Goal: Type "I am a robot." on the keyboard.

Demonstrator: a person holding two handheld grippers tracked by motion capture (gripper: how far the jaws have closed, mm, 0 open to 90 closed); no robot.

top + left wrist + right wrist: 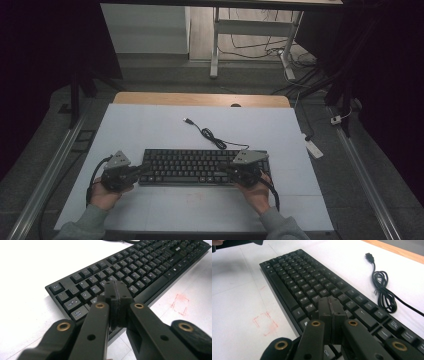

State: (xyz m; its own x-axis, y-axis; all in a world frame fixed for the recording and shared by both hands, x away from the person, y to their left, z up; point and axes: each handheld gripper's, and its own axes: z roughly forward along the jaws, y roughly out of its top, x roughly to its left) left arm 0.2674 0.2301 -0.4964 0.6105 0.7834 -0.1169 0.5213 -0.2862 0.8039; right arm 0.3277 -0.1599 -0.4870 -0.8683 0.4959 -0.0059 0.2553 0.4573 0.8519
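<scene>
A black keyboard (202,167) lies flat on the white table (150,130), near the person's side. The left gripper (115,288) hangs over the keys at its left end, with its jaws pressed together and nothing between them. The right gripper (331,305) hangs over the keys at its right end, closed and empty too. Behind the keyboard, its black cable (210,135) lies in a small bundle, and the plug (188,120) rests on the table.

Overhead view looks forward; both gripper views closely share the keyboard (202,167).
</scene>
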